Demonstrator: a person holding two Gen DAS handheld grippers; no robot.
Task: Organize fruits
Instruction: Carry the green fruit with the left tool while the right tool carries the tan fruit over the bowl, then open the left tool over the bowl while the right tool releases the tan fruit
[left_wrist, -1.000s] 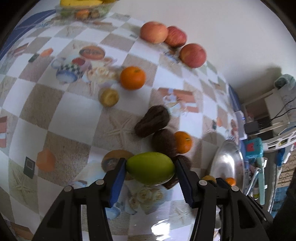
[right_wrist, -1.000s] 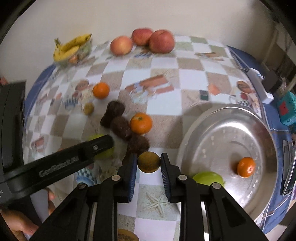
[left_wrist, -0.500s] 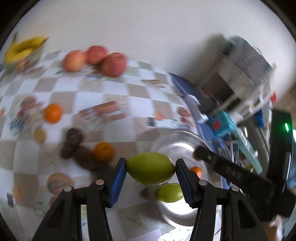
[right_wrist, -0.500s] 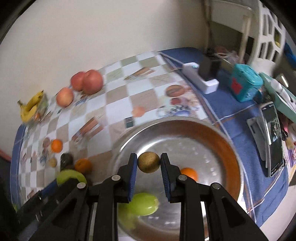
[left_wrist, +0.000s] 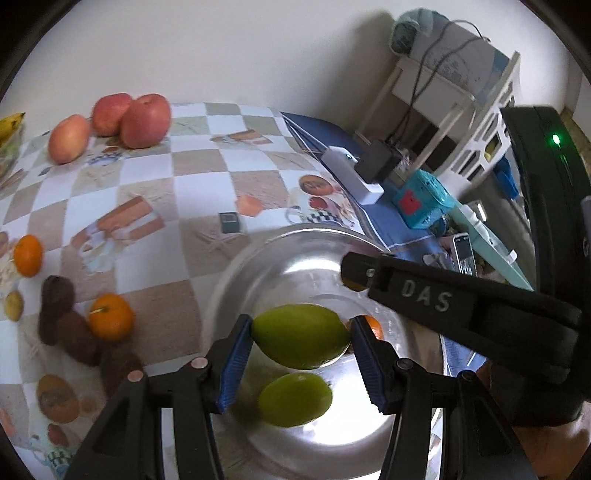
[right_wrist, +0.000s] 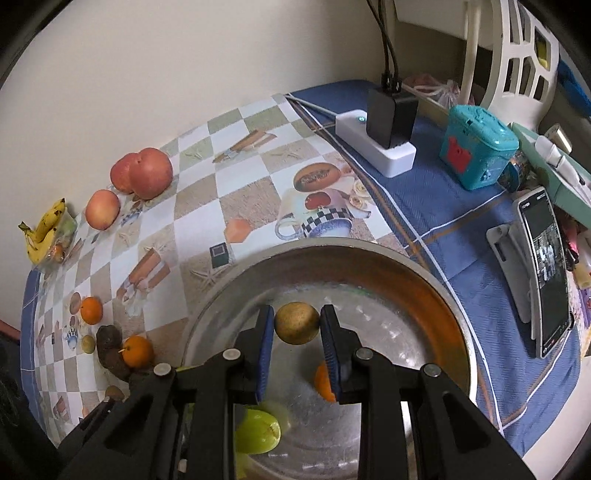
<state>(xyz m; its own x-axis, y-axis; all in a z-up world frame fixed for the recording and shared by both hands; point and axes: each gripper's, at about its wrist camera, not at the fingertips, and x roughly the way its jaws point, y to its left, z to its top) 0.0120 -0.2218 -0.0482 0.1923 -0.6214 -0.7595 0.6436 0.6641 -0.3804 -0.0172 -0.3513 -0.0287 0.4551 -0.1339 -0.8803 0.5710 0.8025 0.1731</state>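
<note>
My left gripper (left_wrist: 301, 341) is shut on a green mango (left_wrist: 300, 336) and holds it above the metal bowl (left_wrist: 258, 258). A second green mango (left_wrist: 294, 399) and a small orange (left_wrist: 375, 326) lie in the bowl. My right gripper (right_wrist: 297, 328) is shut on a brown round fruit (right_wrist: 296, 323) over the same bowl (right_wrist: 436, 280); the orange (right_wrist: 322, 382) and green mango (right_wrist: 258, 432) show below it. The right gripper's finger (left_wrist: 443, 295) crosses the left wrist view.
Three red apples (left_wrist: 144, 120), two oranges (left_wrist: 110, 315), dark brown fruits (left_wrist: 55, 299) and a small yellow-brown fruit (left_wrist: 13, 304) lie on the checkered cloth. Bananas (right_wrist: 46, 225) sit far left. A power strip (right_wrist: 376, 144), teal box (right_wrist: 476, 146) and phone (right_wrist: 543, 266) lie right of the bowl.
Both grippers have carried their fruit from the table's left side to above the bowl and have come lower over it. Both stay shut.
</note>
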